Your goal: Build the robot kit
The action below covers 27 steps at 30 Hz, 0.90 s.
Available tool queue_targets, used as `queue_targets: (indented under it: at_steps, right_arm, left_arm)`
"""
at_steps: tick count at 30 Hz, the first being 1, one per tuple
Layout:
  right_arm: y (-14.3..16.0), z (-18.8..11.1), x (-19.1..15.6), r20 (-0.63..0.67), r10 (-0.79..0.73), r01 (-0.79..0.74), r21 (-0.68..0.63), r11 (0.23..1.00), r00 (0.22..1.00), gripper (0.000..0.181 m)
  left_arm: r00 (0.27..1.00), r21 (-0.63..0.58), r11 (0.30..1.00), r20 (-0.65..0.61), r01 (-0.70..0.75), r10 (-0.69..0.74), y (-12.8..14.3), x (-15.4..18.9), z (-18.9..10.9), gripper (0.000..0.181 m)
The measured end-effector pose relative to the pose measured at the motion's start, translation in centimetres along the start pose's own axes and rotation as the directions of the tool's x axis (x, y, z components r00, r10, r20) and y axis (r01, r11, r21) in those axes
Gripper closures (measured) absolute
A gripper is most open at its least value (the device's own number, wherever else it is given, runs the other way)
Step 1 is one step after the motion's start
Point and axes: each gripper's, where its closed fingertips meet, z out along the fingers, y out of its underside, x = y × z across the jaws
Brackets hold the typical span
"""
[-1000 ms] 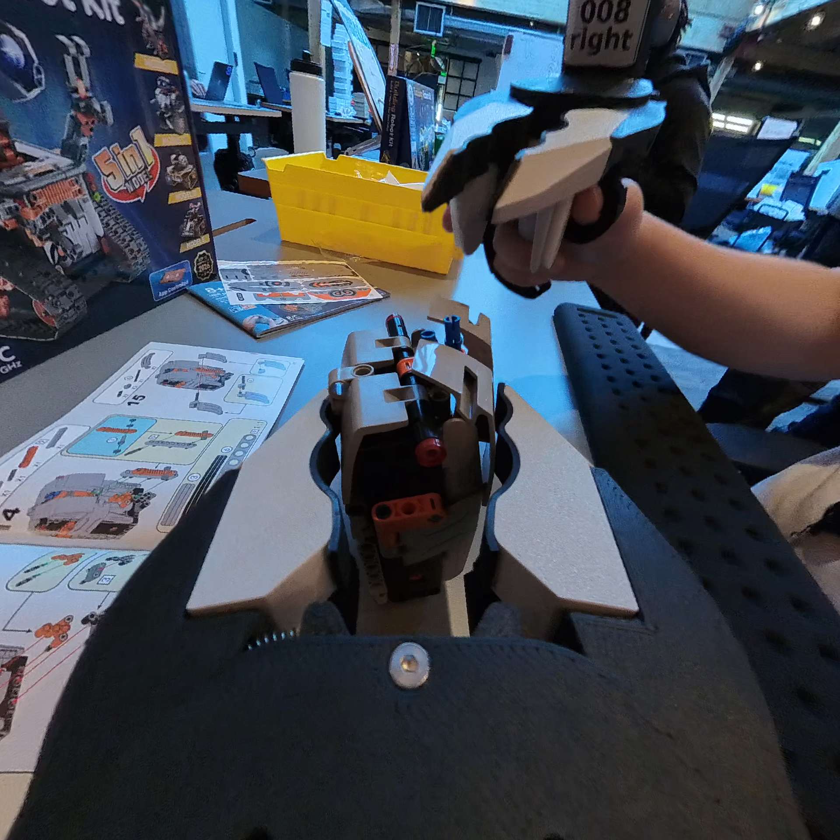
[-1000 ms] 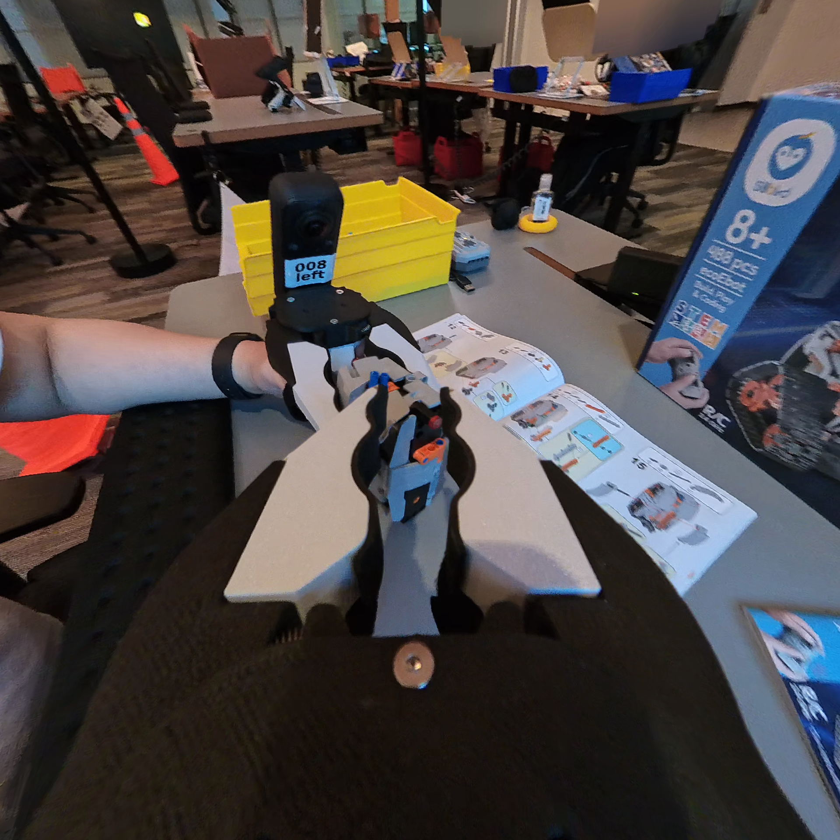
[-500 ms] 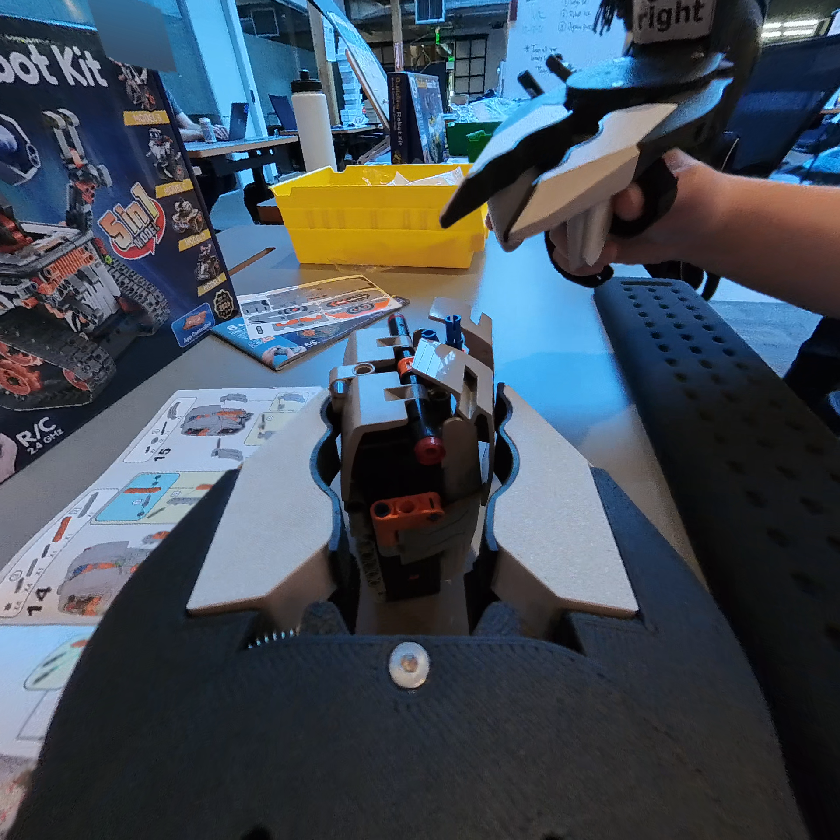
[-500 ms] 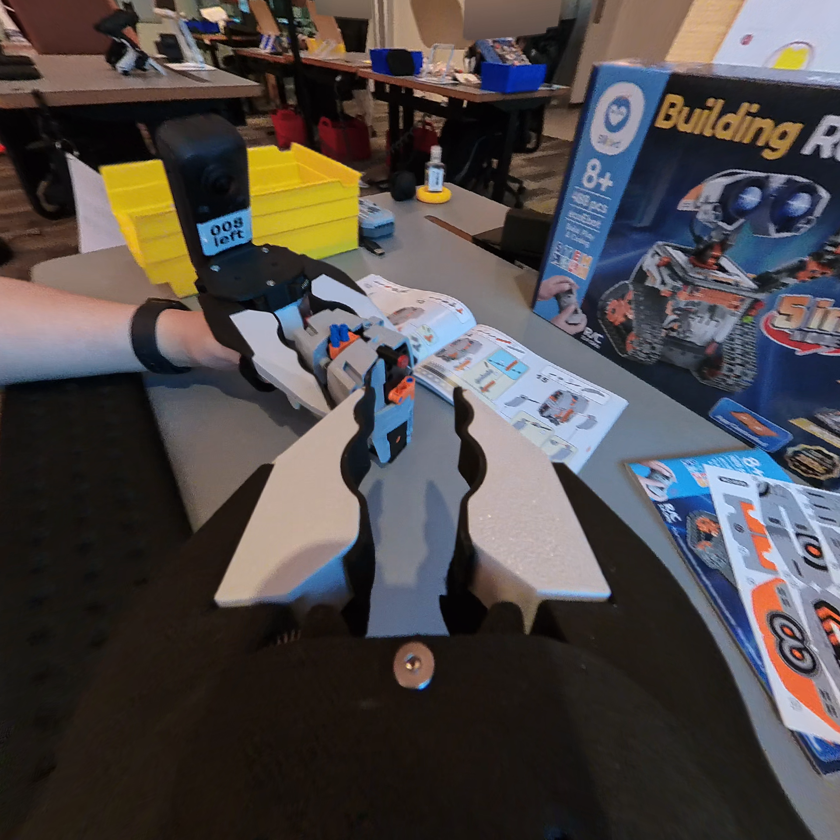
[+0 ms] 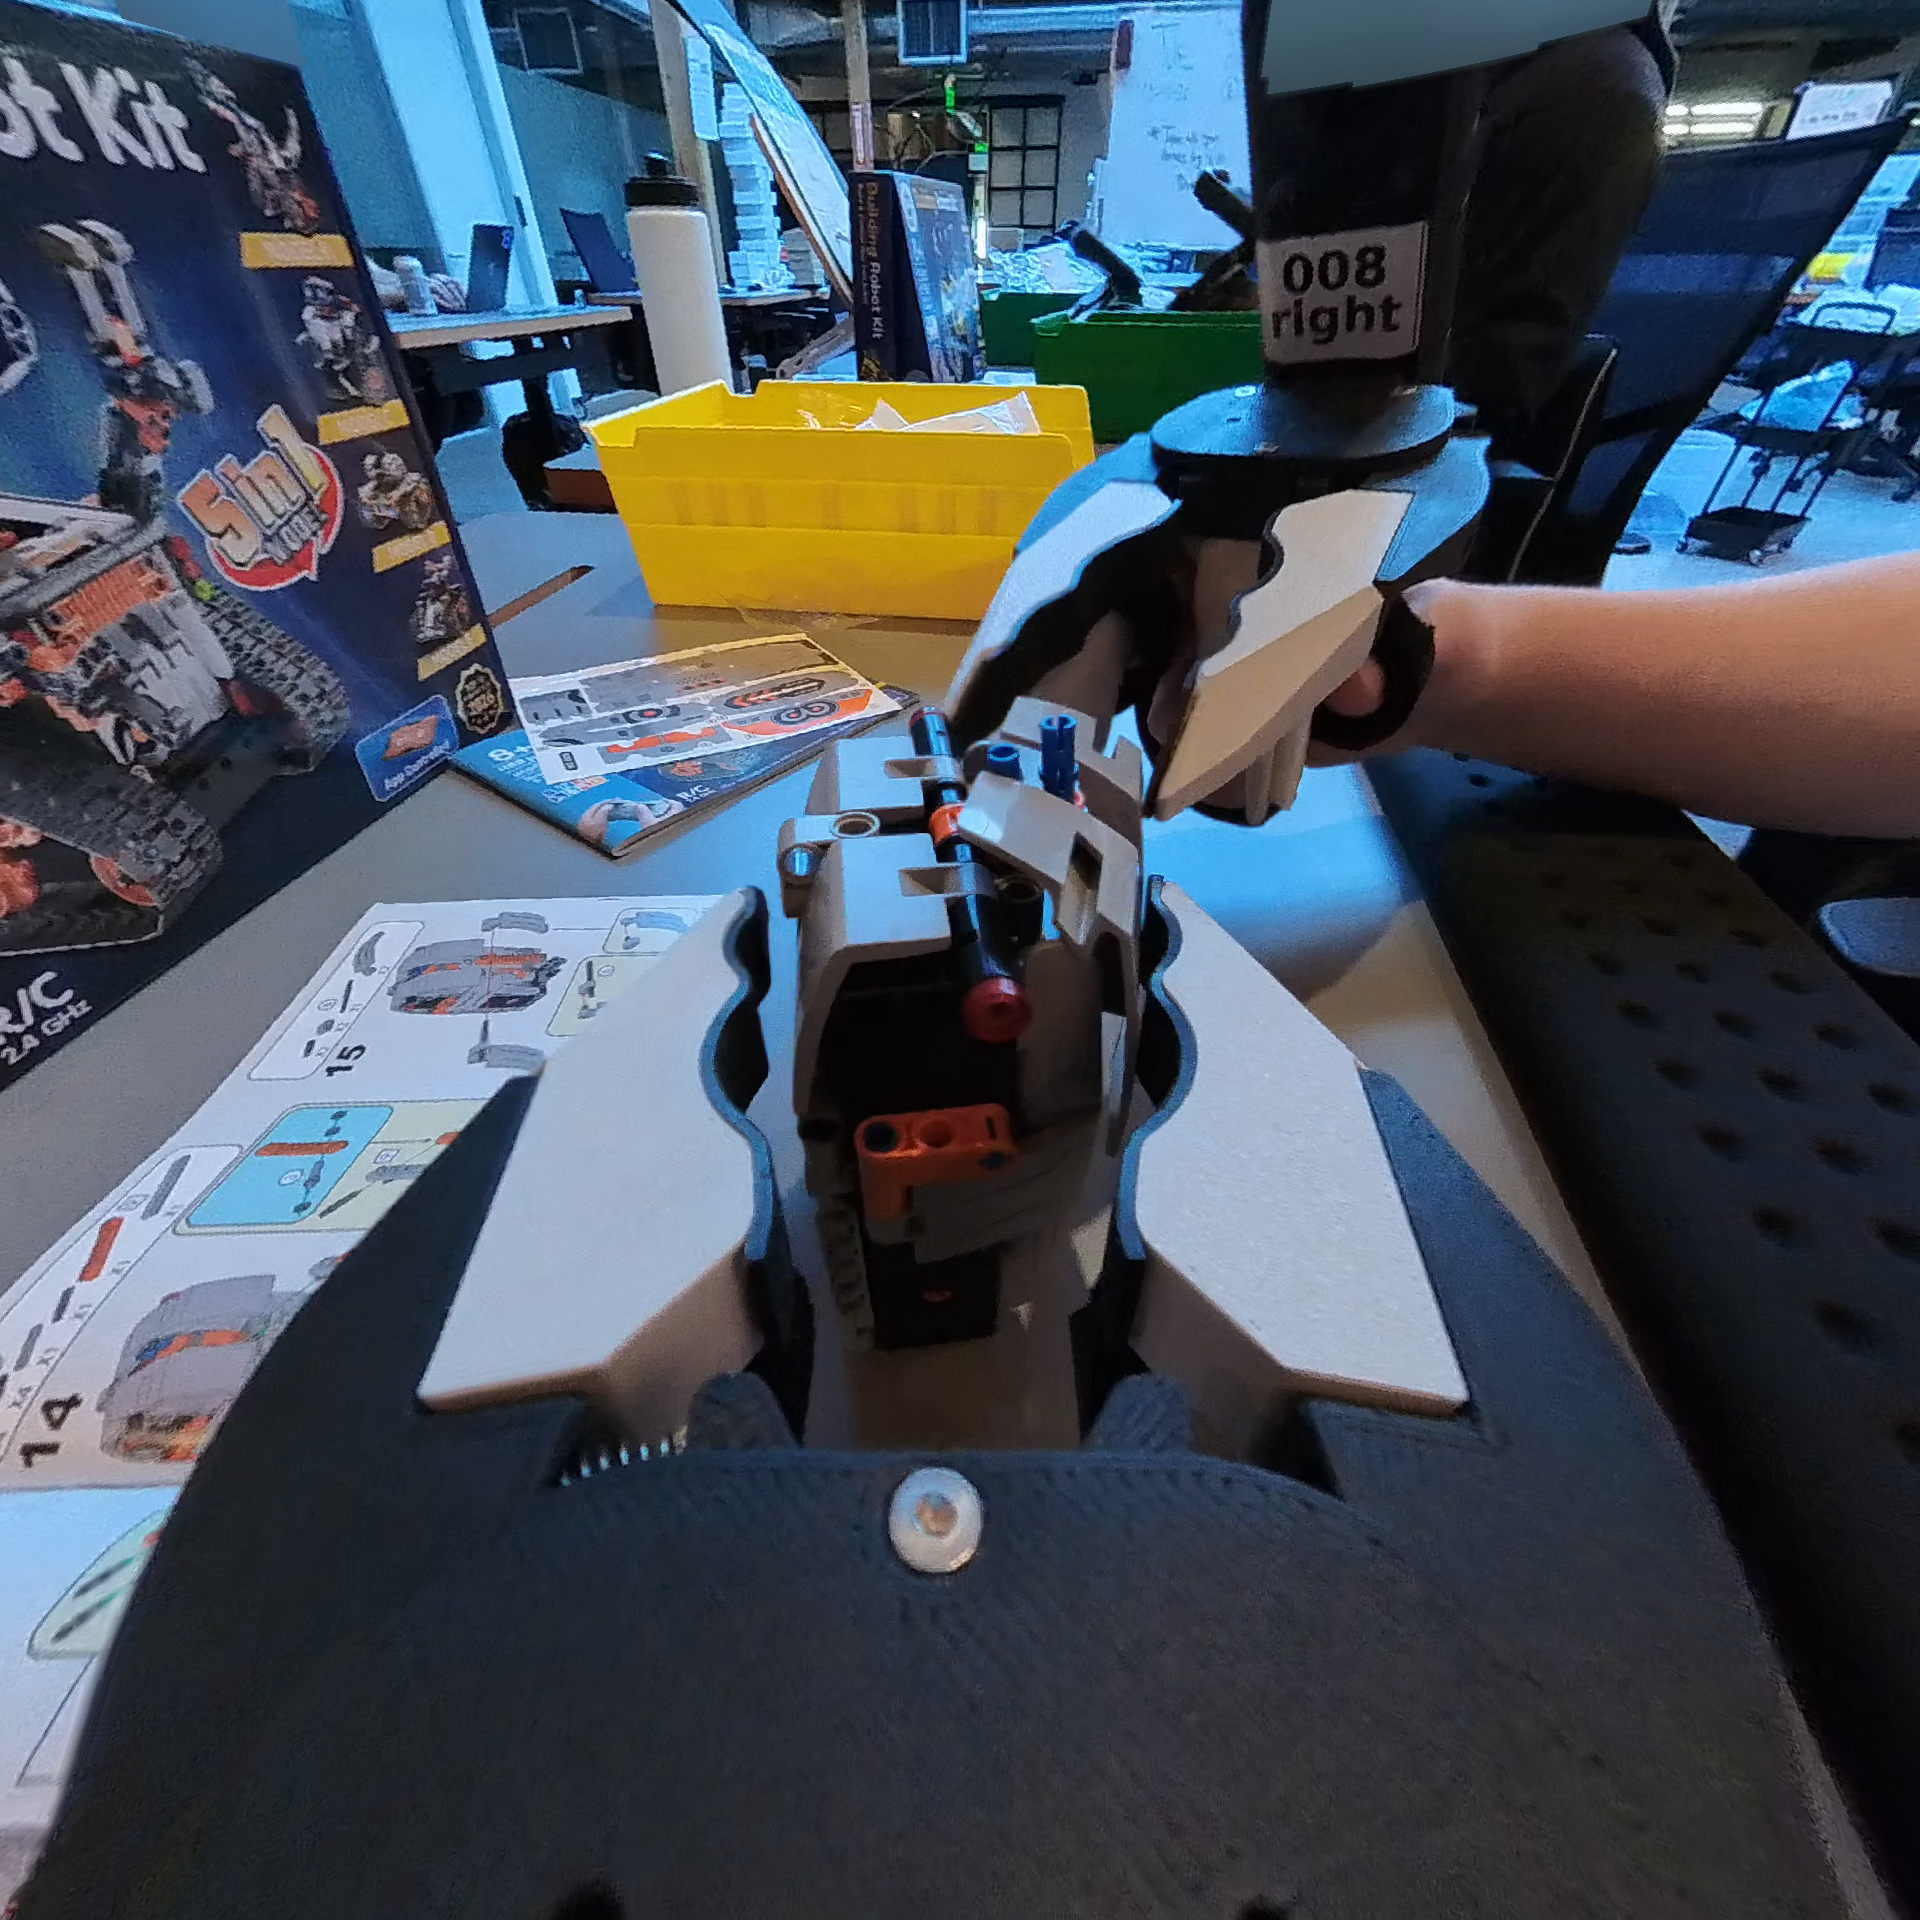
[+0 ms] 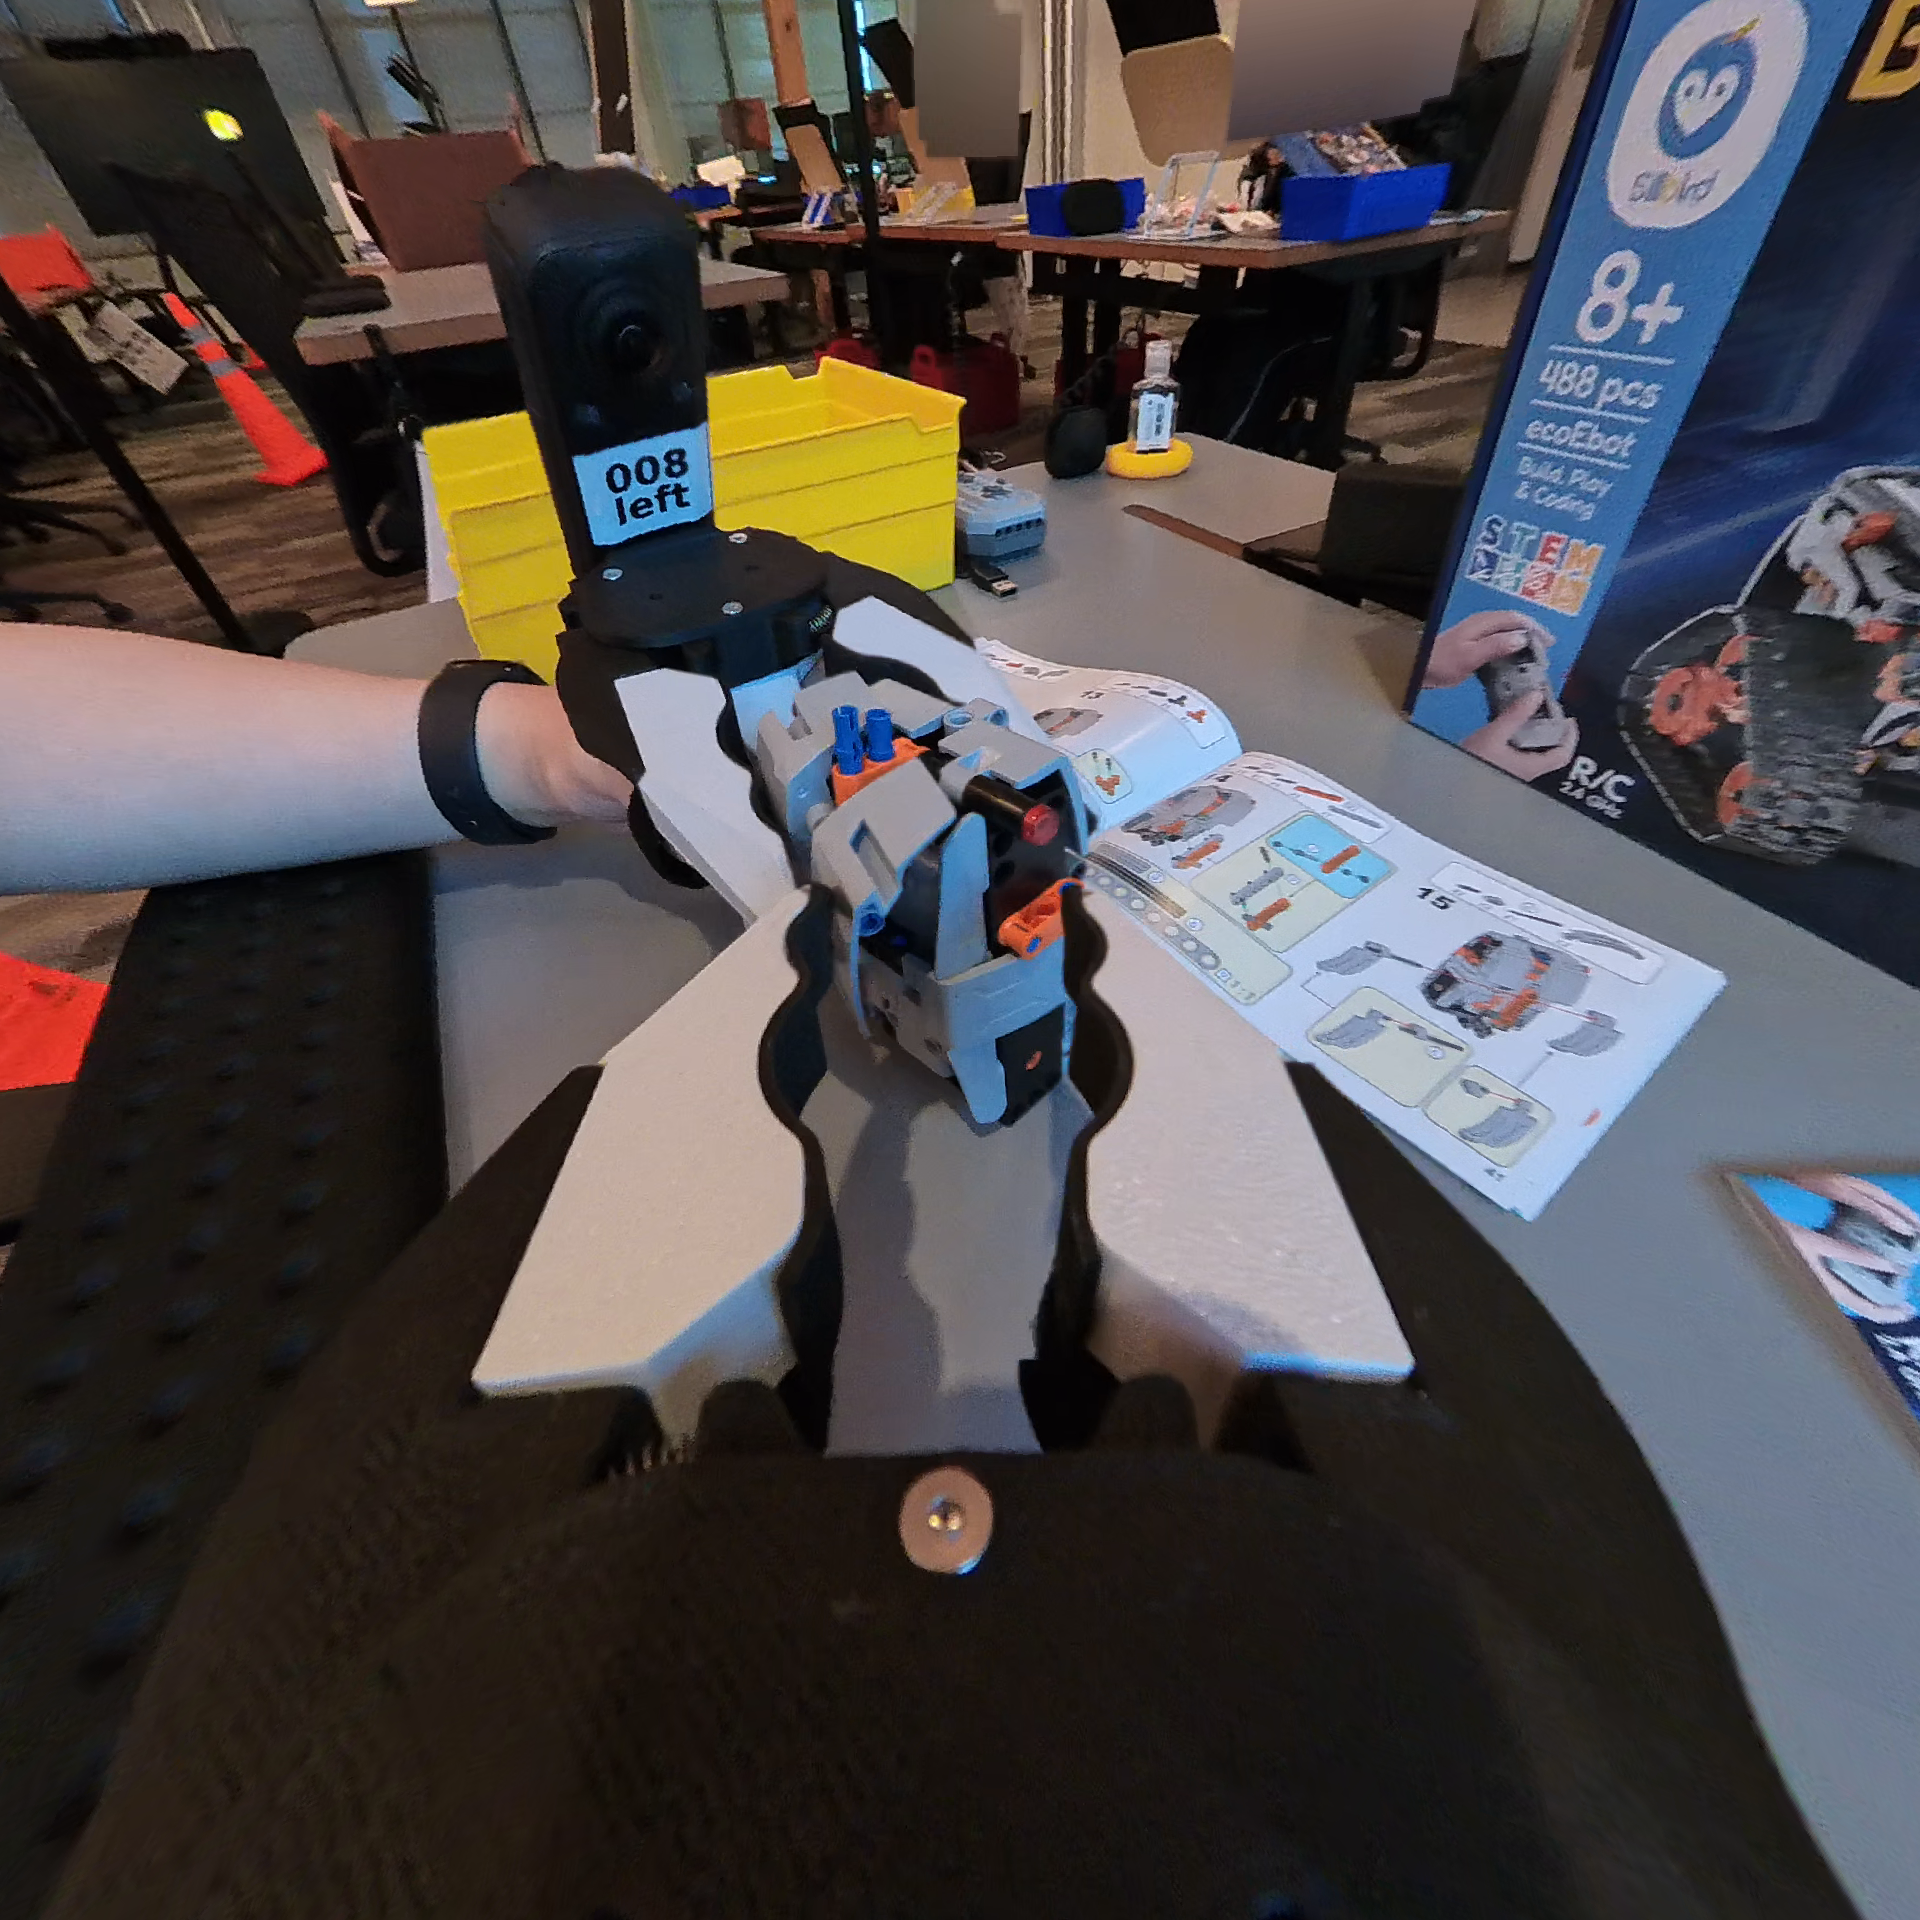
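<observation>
l gripper [image 5: 940, 1049] clamped on model [image 5: 951, 997], held above table [image 5: 644, 821]. long axis along l fingers, tip toward r gripper [image 6: 940, 997]. r spread, empty, straddling far tip, contact unclear. r nearer free end.

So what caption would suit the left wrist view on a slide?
Left gripper clamps a grey brick model above the instruction booklet while the open right gripper nears its top.

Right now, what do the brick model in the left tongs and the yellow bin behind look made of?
Brick model: hard moulded plastic, grey, black and orange, with a slight sheen on its panels. It is clamped in the left tongs. Yellow bin: probably rigid plastic too, smooth, with moulded ridges along its side.
</observation>
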Motion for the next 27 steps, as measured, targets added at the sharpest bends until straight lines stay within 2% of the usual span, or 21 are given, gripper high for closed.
queue_targets:
  at_steps: [2, 6, 7, 8, 10, 13, 15, 17, 19, 21, 23, 25, 27]
  right_arm:
    - [0.0, 0.1, -0.8, 0.054, 0.009, -0.01, 0.013, 1.0, 0.999, 0.153]
    - [0.7, 0.5, -2.4, 0.147, 0.042, -0.04, -0.014, 0.999, 0.988, 0.158]
    - [0.7, 0.7, -2.7, 0.168, 0.042, -0.04, -0.019, 0.999, 0.985, 0.167]
    - [0.6, 0.8, -2.9, 0.181, 0.03, -0.026, -0.02, 0.999, 0.983, 0.181]
    - [0.2, 0.6, -3.7, 0.231, 0.046, -0.044, -0.011, 0.999, 0.972, 0.181]
    - [0.2, -0.8, -4.7, 0.301, 0.175, -0.168, -0.051, 0.985, 0.937, 0.181]
    - [1.0, -2.8, -5.5, 0.356, 0.298, -0.268, -0.132, 0.954, 0.886, 0.181]
    - [3.2, -4.8, -4.7, 0.325, 0.421, -0.342, -0.272, 0.899, 0.847, 0.181]
    - [5.2, -6.0, -2.1, 0.235, 0.562, -0.458, -0.377, 0.805, 0.793, 0.181]
    - [5.4, -6.0, 1.1, 0.161, 0.74, -0.65, -0.384, 0.656, 0.653, 0.181]
    - [5.7, -5.6, 3.4, 0.131, 0.831, -0.745, -0.385, 0.545, 0.54, 0.181]
    - [7.1, -5.0, 4.8, 0.053, 0.862, -0.779, -0.402, 0.481, 0.505, 0.181]
    - [8.5, -4.5, 5.2, -0.003, 0.852, -0.768, -0.435, 0.471, 0.524, 0.18]
  left_arm:
    - [1.0, 0.012, 1.0, 0.026, 0.003, -0.003, -0.1, -0.2, -0.5, 0.109]
    - [0.999, 0.017, 1.0, 0.037, 0.001, -0.002, -0.1, 0.0, -1.2, 0.118]
    - [0.999, 0.012, 1.0, 0.037, -0.002, 0.002, 0.0, 0.0, -1.2, 0.117]
    - [0.999, 0.006, 1.0, 0.035, -0.002, 0.002, 0.0, 0.1, -1.1, 0.115]
    - [0.999, -0.009, 1.0, 0.046, 0.013, -0.013, 0.2, 0.3, -1.3, 0.098]
    - [0.996, -0.024, 0.999, 0.073, 0.043, -0.041, 0.3, 1.0, -2.9, 0.084]
    - [0.991, -0.021, 0.997, 0.115, 0.069, -0.066, 0.1, 1.8, -4.9, 0.078]
    - [0.98, -0.088, 0.993, 0.191, 0.079, -0.061, 0.7, 2.2, -7.1, 0.075]
    - [0.961, -0.182, 0.981, 0.275, 0.069, -0.017, 1.6, 2.2, -8.9, 0.07]
    - [0.946, -0.238, 0.969, 0.324, 0.067, 0.014, 1.9, 2.3, -10.0, 0.068]
    - [0.932, -0.268, 0.96, 0.363, 0.081, 0.023, 2.2, 2.2, -10.6, 0.069]
    - [0.912, -0.295, 0.947, 0.41, 0.125, 0.007, 3.0, 1.9, -11.2, 0.069]
    - [0.898, -0.317, 0.93, 0.439, 0.185, -0.03, 4.0, 2.1, -11.4, 0.069]
